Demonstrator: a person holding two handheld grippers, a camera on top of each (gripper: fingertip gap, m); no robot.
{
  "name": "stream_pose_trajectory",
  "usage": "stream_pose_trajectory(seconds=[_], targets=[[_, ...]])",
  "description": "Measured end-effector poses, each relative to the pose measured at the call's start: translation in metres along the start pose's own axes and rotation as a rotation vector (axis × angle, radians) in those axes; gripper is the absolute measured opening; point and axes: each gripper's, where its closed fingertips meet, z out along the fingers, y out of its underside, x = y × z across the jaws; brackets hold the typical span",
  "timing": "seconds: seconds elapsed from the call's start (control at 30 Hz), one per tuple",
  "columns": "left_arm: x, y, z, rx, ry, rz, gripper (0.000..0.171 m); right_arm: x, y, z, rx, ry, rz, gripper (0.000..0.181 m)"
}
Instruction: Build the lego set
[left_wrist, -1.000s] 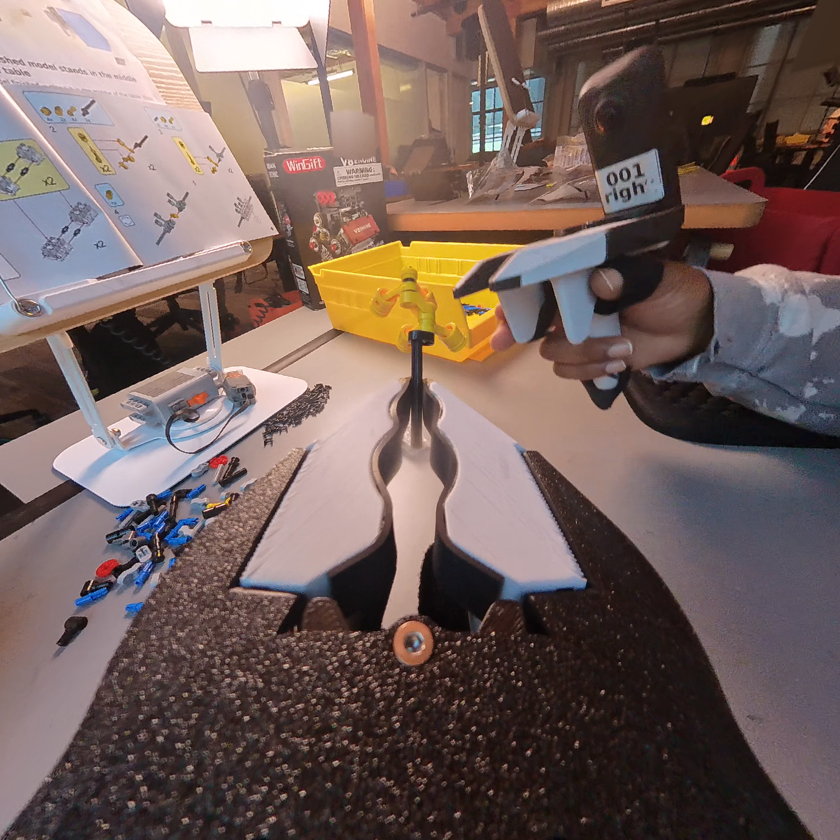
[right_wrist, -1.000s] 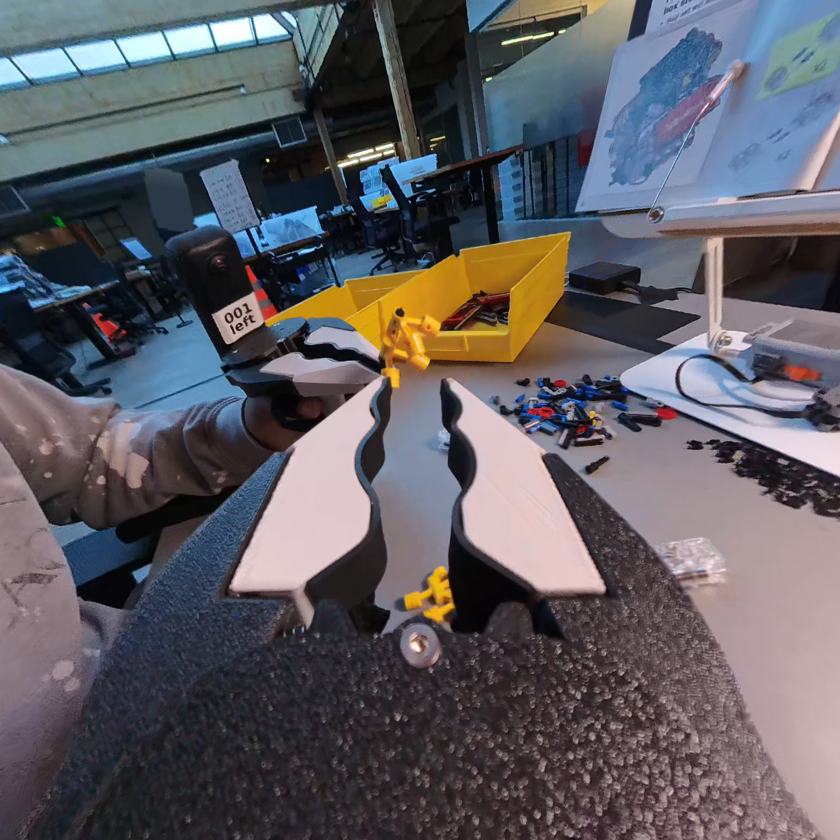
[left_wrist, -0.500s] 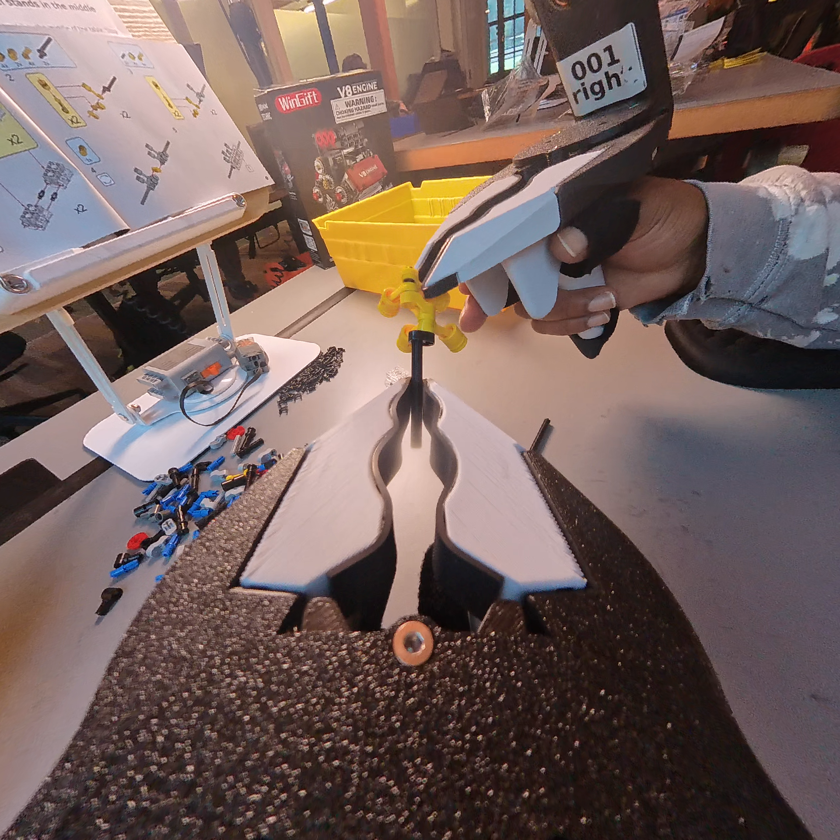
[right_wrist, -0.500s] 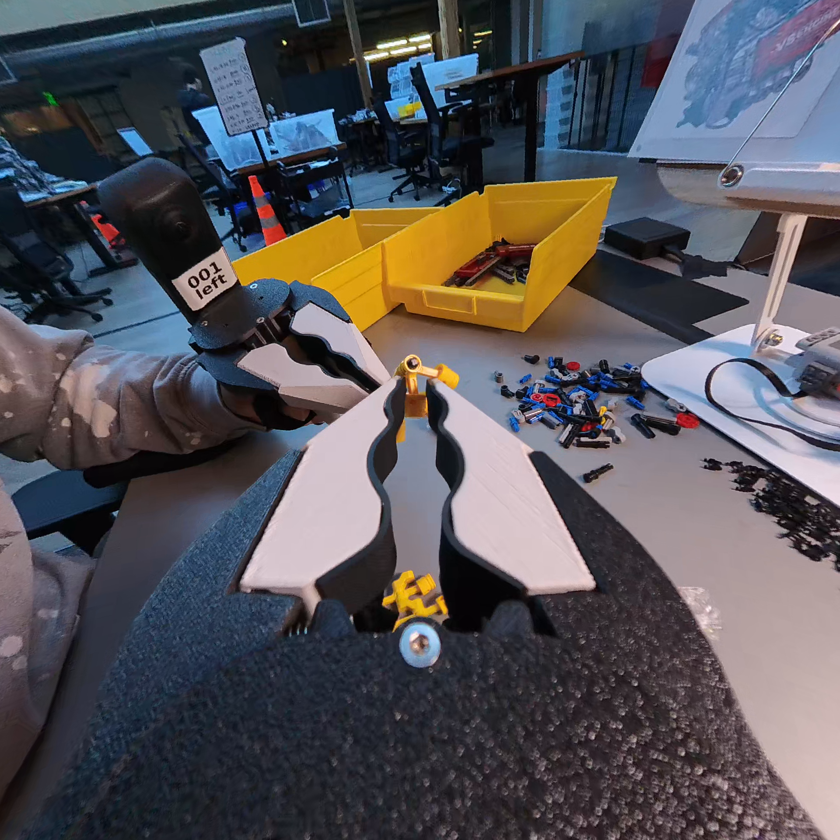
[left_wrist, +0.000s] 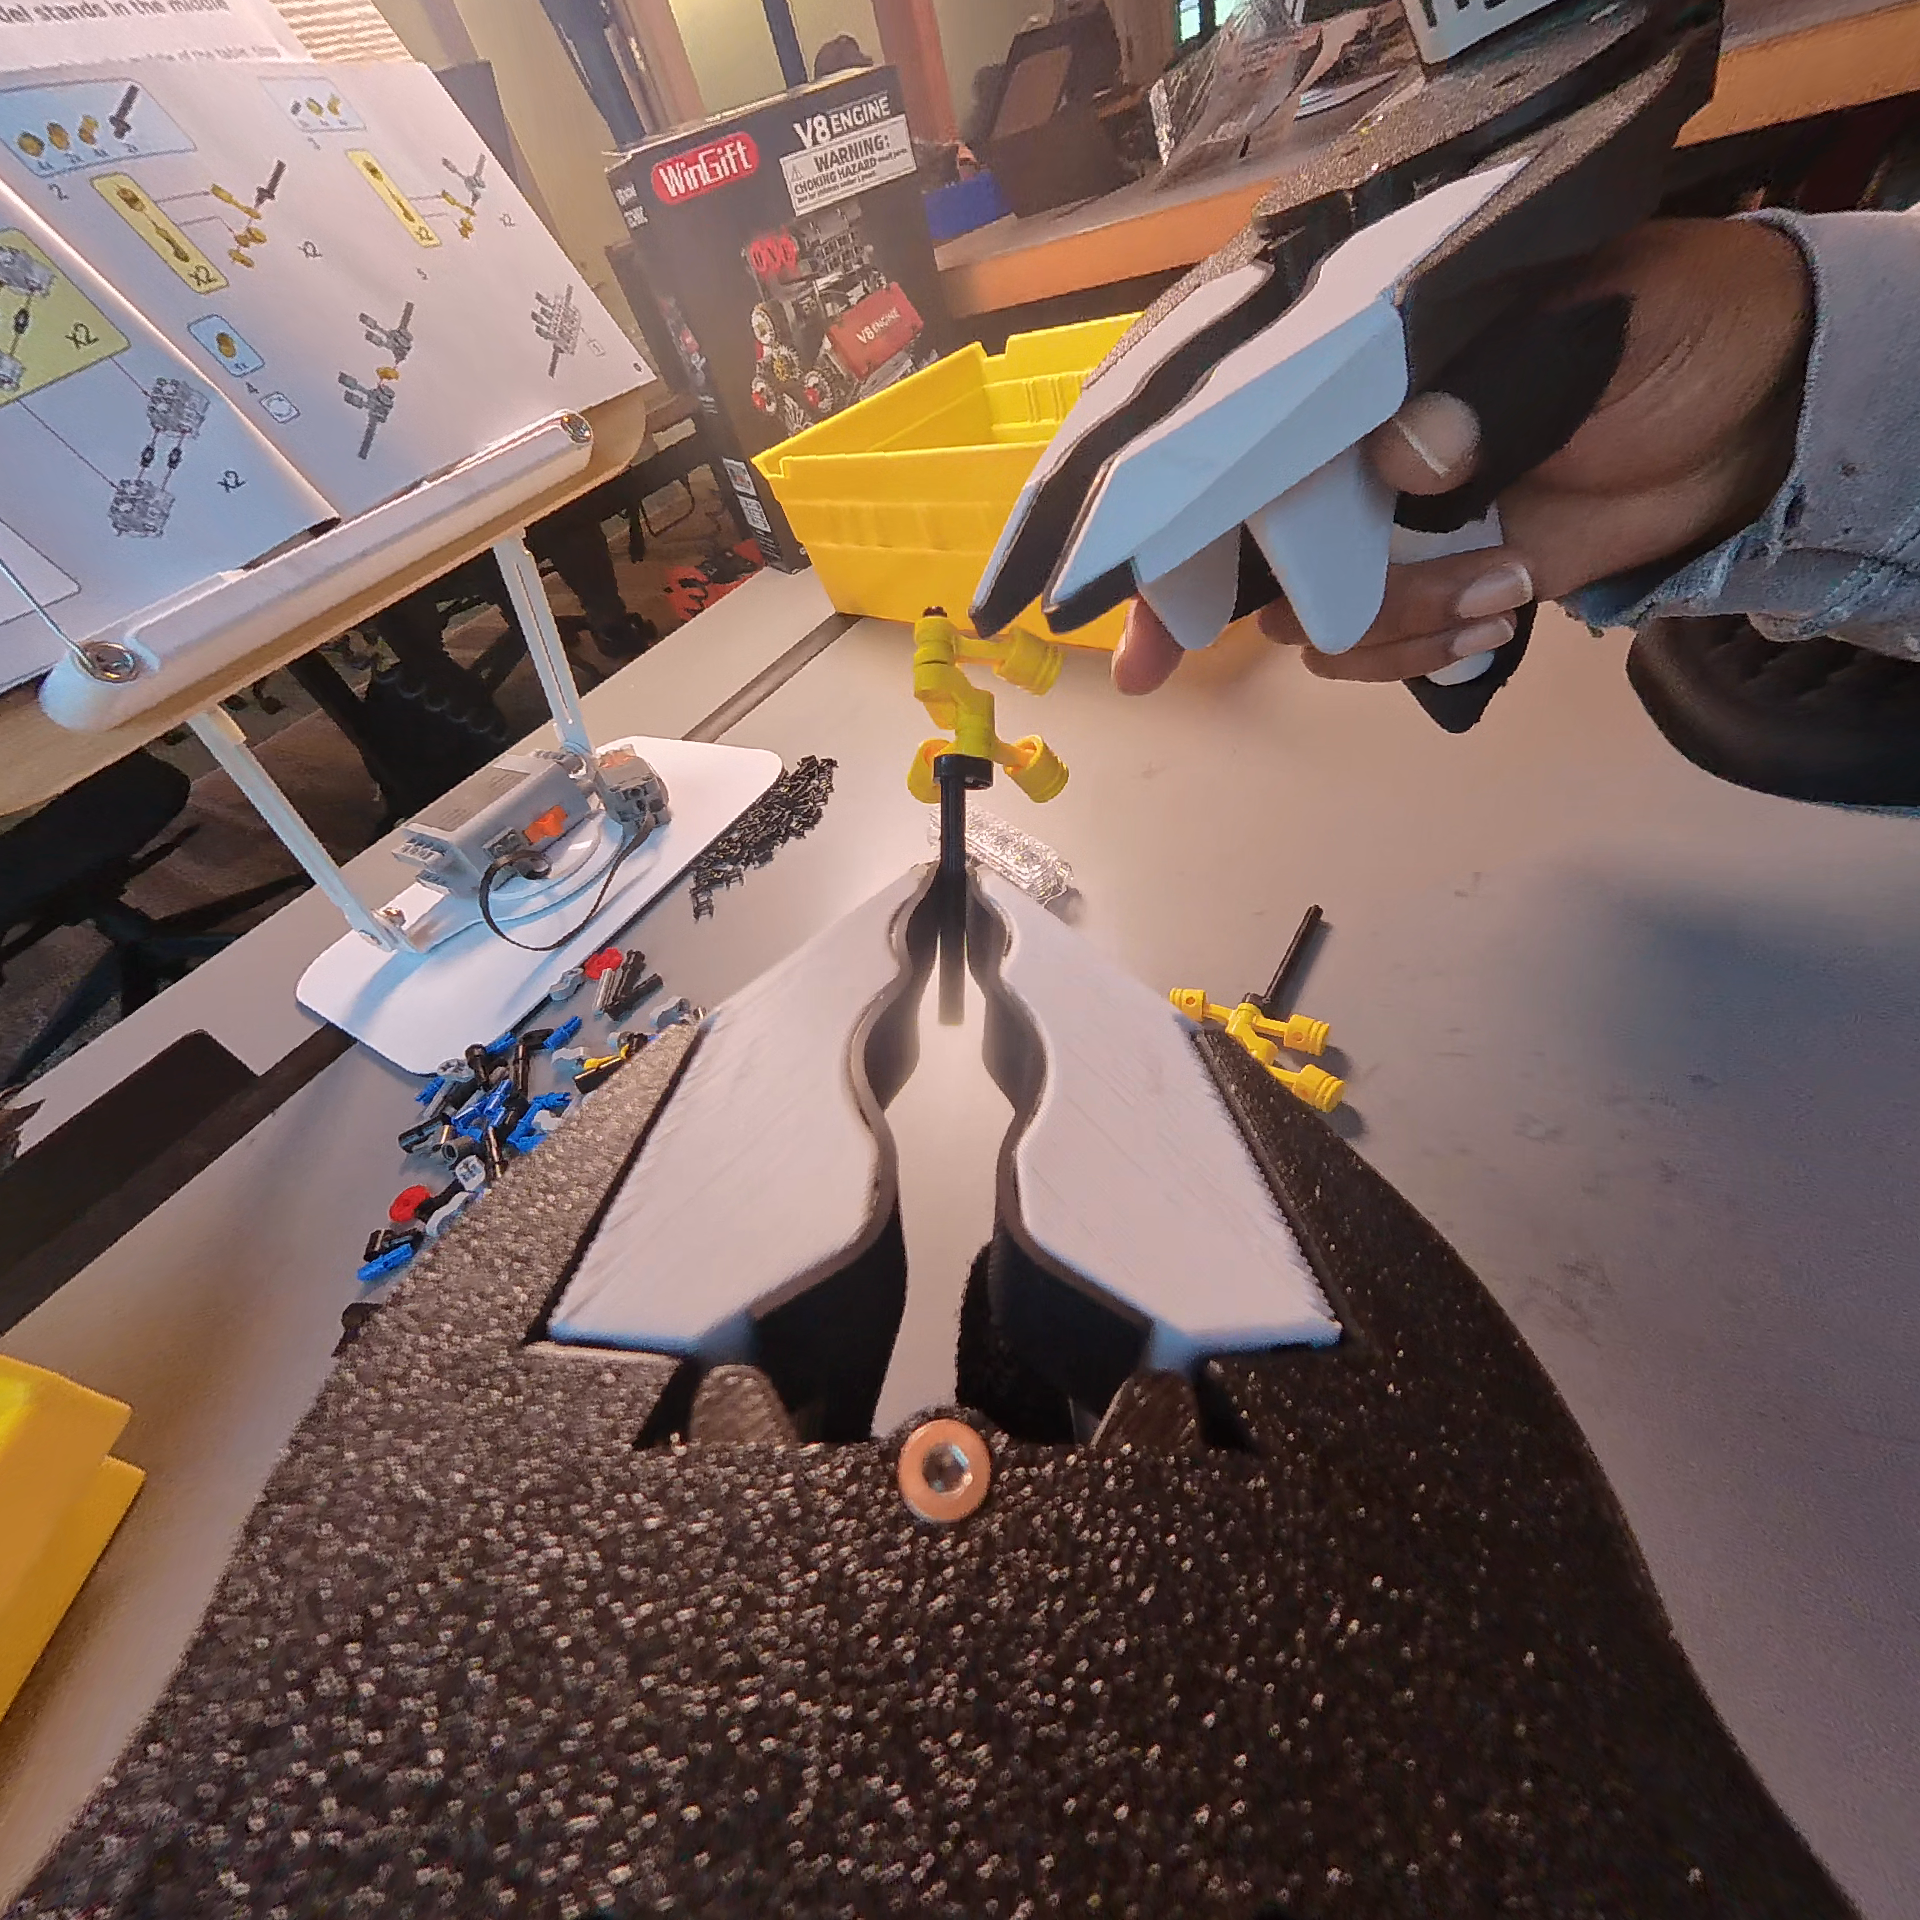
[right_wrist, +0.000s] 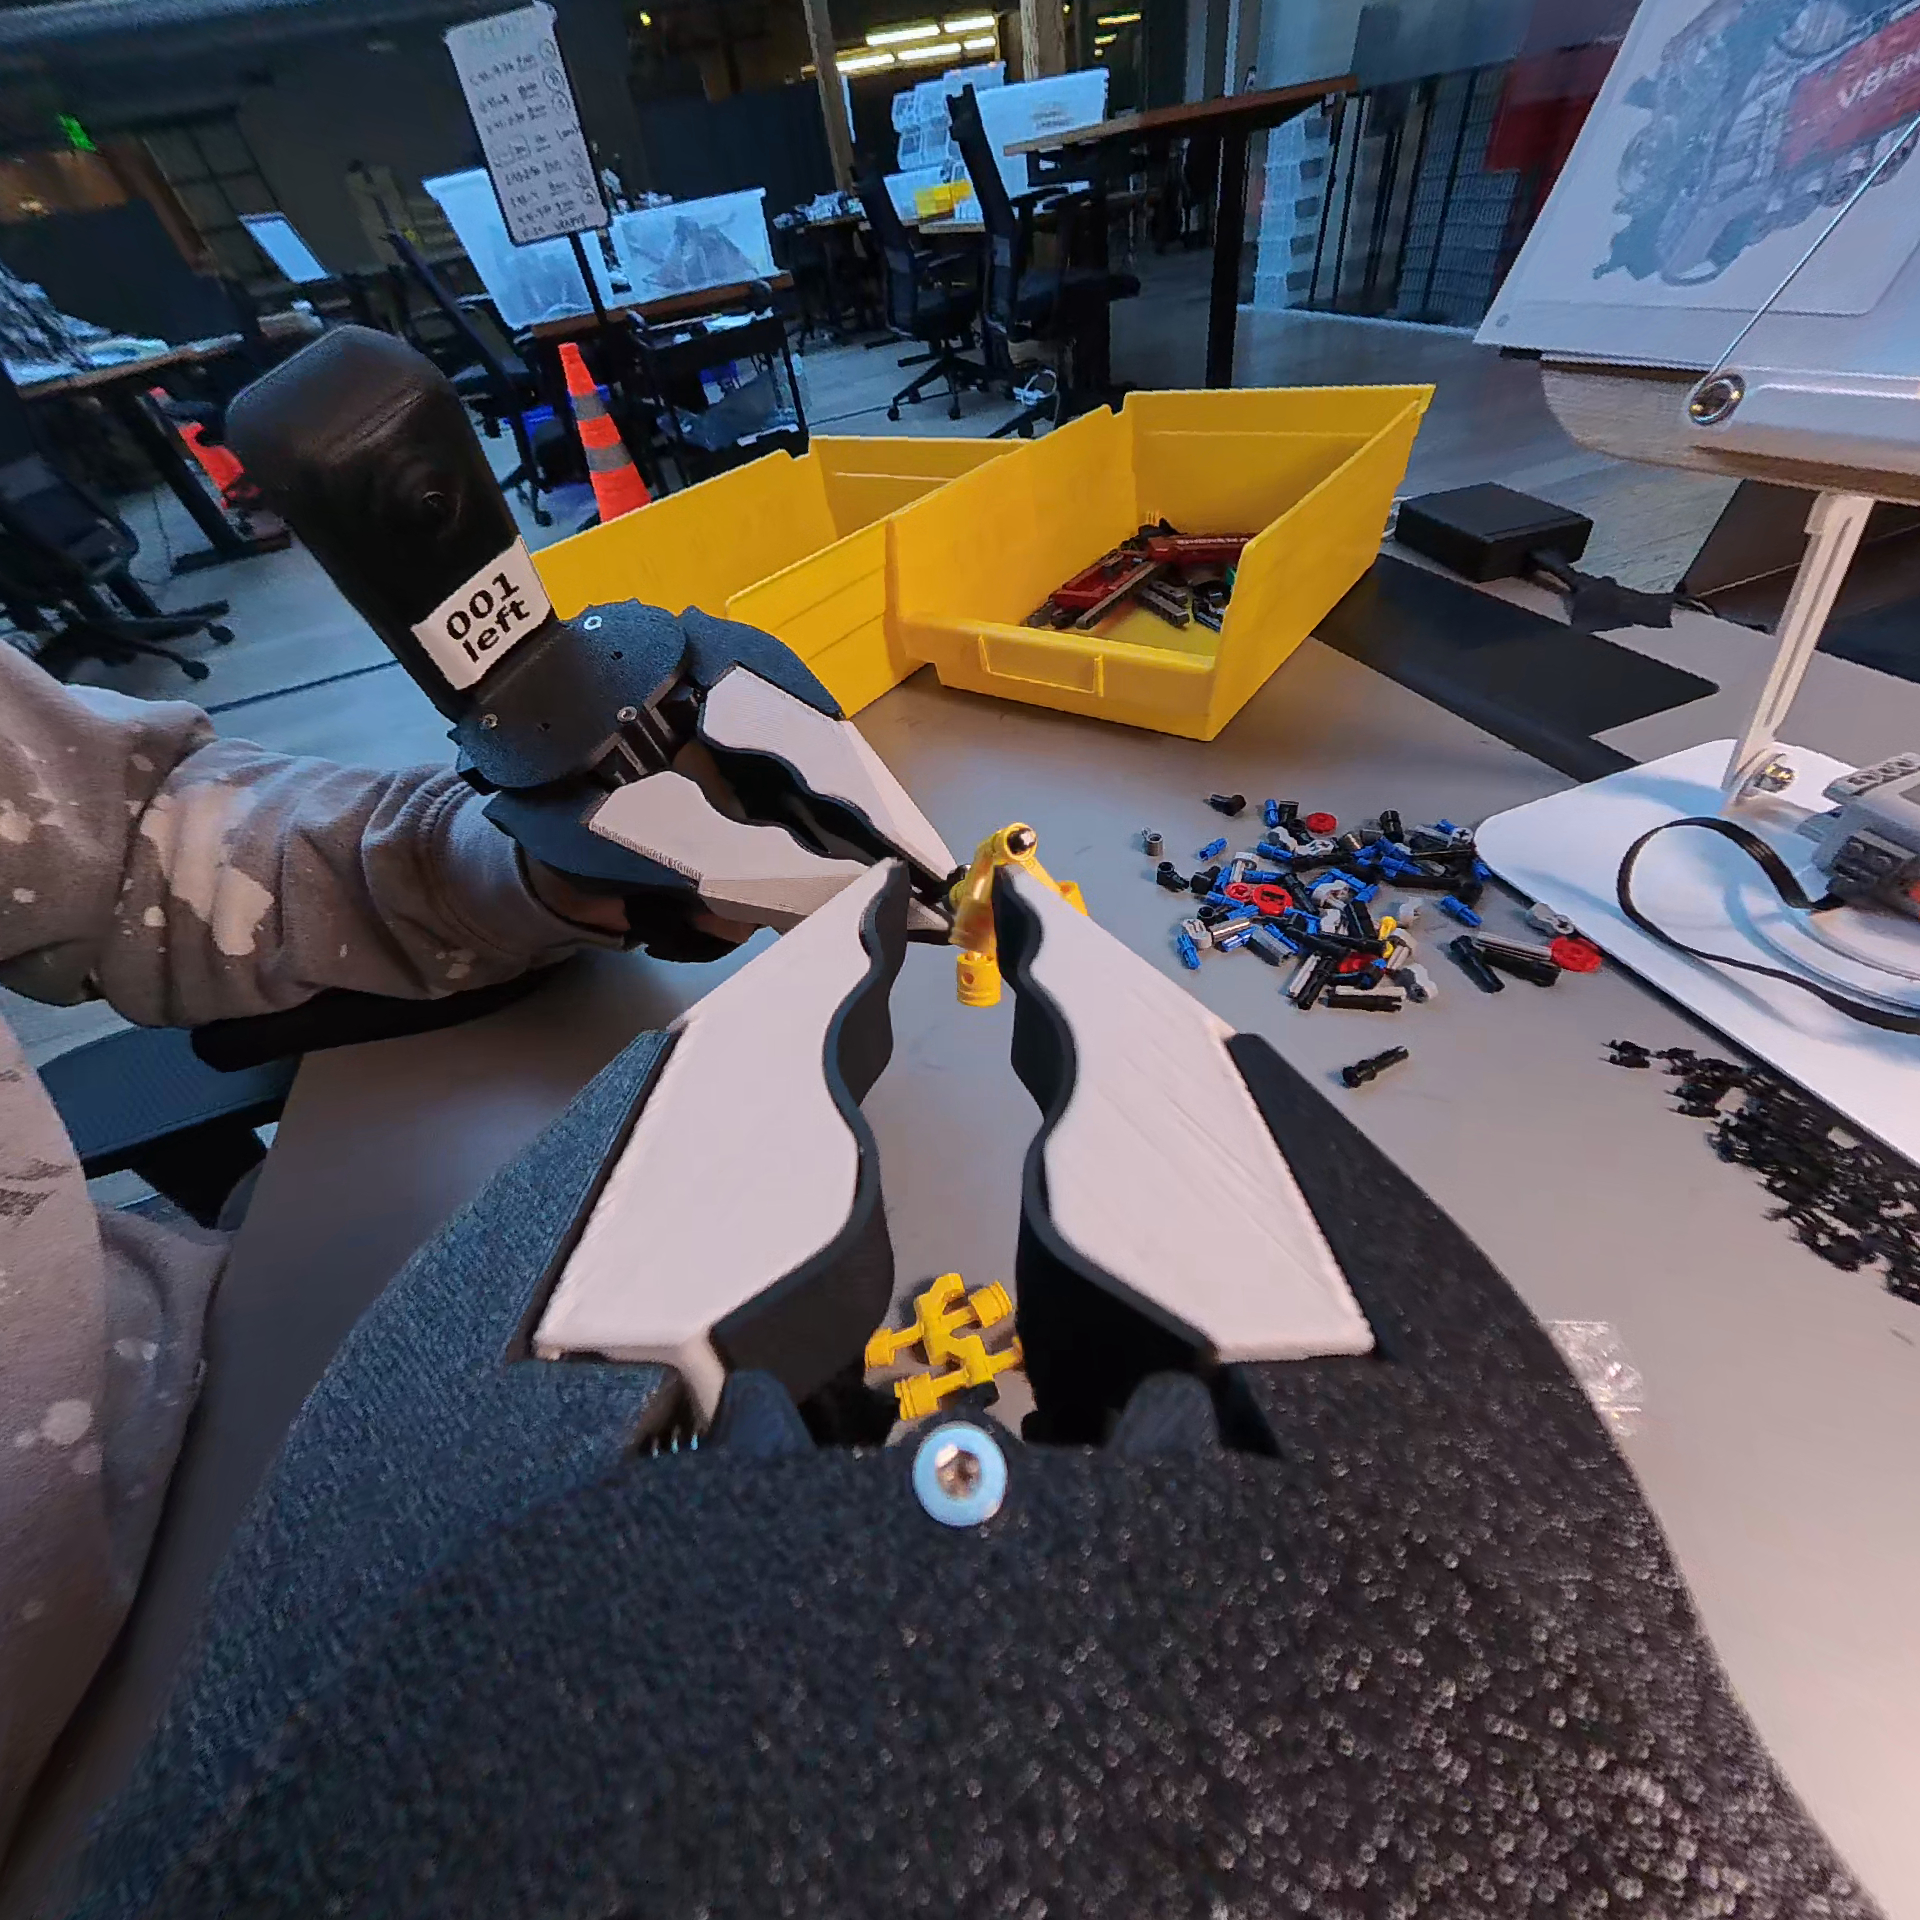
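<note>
Above the grey table (left_wrist: 1558, 1195), the left gripper (left_wrist: 951, 883) pinches a black axle (left_wrist: 951, 831) between nearly closed fingertips, holding upright the yellow piston assembly (left_wrist: 977, 707) mounted on its top. The right gripper (right_wrist: 951, 883) reaches in with its tips narrowly parted around the assembly's upper yellow part; whether they press it cannot be told. A second yellow piston assembly (left_wrist: 1268, 1039) lies on the table beside the left gripper, and loose small parts (right_wrist: 1340, 914) sit near two yellow bins (right_wrist: 1143, 582).
</note>
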Motion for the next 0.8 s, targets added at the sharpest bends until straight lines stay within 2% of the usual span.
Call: stream_pose_trajectory(seconds=[0.2, 0.27, 0.4, 0.5, 0.6, 0.8], targets=[[0.001, 0.007, -0.002, -0.038, 0.054, 0.002, 0.003, 0.018, -0.005, -0.021, 0.018, 0.045, -0.006, 0.016], [0.001, 0.008, -0.005, -0.043, 0.091, 0.018, 0.003, 0.021, 0.014, -0.028, -0.088, 0.030, -0.025, 0.015], [-0.001, 0.014, -0.011, -0.054, 0.158, 0.005, 0.003, 0.019, 0.079, -0.038, -0.406, -0.008, -0.138, 0.015], [0.004, 0.021, -0.014, -0.067, 0.228, 0.016, 0.003, 0.007, 0.117, -0.039, -0.561, -0.068, -0.198, 0.015], [0.016, 0.029, -0.018, -0.099, 0.329, 0.025, 0.002, 0.008, 0.136, -0.034, -0.630, -0.061, -0.251, 0.015], [0.021, 0.041, -0.021, -0.157, 0.371, 0.041, 0.003, 0.005, 0.149, -0.029, -0.712, -0.116, -0.308, 0.007]])
